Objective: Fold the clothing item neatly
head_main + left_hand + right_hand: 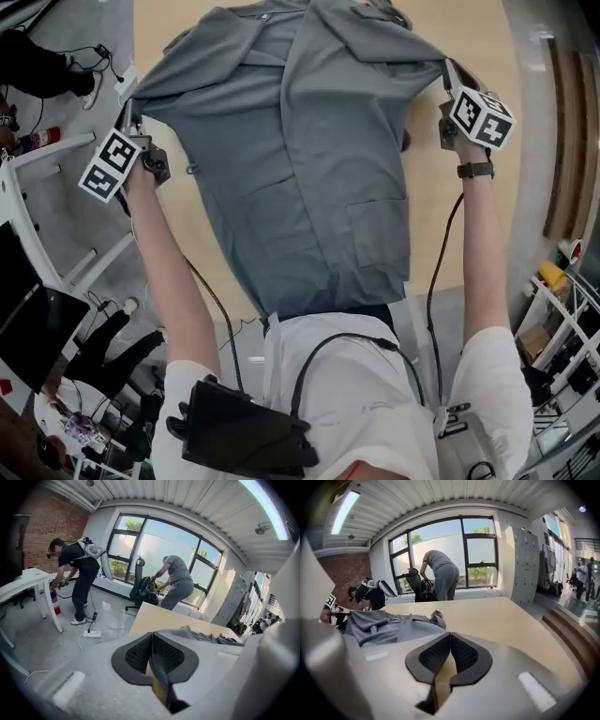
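A grey button-up shirt (300, 169) is stretched between my two grippers over the pale wooden table (478, 37). Its collar end lies far on the table, and its near end hangs down toward the person's body. My left gripper (133, 120) is shut on the shirt's left edge, and my right gripper (448, 82) is shut on its right edge. In the left gripper view the black pads (152, 644) press together with grey cloth (93, 686) spread round them. The right gripper view shows the same: the pads (450, 644) meet and shirt fabric (389, 620) trails off to the left.
Two people work in the background, one bending by a white table (75, 573), one at the window (178, 581) beside an office chair (140, 585). A power strip (91, 633) lies on the floor. Wooden steps (572, 630) flank the table's right side.
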Motion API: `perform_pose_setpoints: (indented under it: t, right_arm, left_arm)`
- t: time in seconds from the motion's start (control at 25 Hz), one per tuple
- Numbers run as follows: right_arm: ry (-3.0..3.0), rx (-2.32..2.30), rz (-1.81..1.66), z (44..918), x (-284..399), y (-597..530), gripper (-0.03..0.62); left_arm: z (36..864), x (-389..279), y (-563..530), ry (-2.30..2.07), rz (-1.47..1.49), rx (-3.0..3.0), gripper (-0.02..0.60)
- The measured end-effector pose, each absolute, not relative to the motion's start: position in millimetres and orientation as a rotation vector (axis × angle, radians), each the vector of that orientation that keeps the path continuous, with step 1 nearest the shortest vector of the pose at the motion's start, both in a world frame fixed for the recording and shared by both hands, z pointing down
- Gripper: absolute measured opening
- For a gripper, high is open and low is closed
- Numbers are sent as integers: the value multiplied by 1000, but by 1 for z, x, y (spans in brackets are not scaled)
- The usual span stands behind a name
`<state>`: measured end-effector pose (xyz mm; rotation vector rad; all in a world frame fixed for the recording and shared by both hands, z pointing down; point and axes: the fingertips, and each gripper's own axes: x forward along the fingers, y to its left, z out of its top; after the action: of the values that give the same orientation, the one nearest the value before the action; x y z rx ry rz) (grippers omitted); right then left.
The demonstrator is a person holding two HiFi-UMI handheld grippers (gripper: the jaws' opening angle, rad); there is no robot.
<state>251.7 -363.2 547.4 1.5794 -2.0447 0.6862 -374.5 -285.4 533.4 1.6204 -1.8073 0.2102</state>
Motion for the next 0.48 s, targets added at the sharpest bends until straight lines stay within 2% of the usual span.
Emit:
perform_pose_setpoints:
  t: [0.2, 0.4, 0.48]
  right_arm:
    - [-1906, 1632, 736, 577, 289, -340, 11]
    - [-1797, 1542, 723, 619, 286, -324, 15]
    - [-1837, 1482, 697, 614, 269, -325, 83]
  left_arm:
    - [559, -418, -255, -1870, 285, 1498, 12]
    - [599, -425, -227, -1854, 439, 1398, 19]
    - [590, -416, -228, -1849, 453, 1434, 97]
